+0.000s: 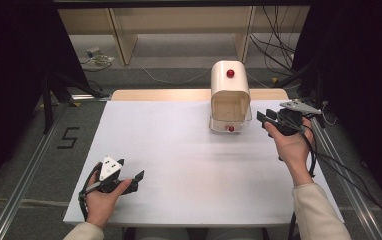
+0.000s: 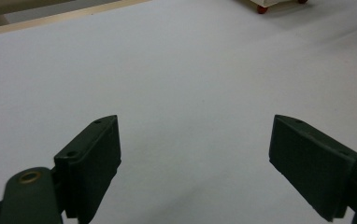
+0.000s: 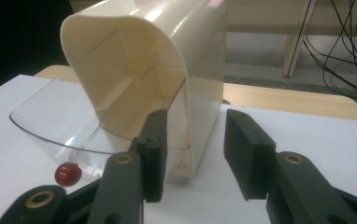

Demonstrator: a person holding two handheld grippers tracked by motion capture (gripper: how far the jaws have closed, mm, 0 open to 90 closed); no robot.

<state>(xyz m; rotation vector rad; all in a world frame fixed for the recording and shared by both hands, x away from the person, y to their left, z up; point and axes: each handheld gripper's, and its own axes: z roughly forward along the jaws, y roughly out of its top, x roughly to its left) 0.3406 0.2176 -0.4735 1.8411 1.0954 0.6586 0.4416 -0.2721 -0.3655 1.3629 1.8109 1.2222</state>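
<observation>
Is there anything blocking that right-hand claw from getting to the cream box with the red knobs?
Nothing visible. The right claw sits just beside the cream box, its jaws apart and empty, with bare white table between them. In the right gripper view, the box's side wall and its clear flap lie directly ahead.

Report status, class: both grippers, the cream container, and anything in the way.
Left gripper open, low over the white table. Right gripper open beside the cream container, not gripping. Its clear lid hangs open. Nothing between.
</observation>
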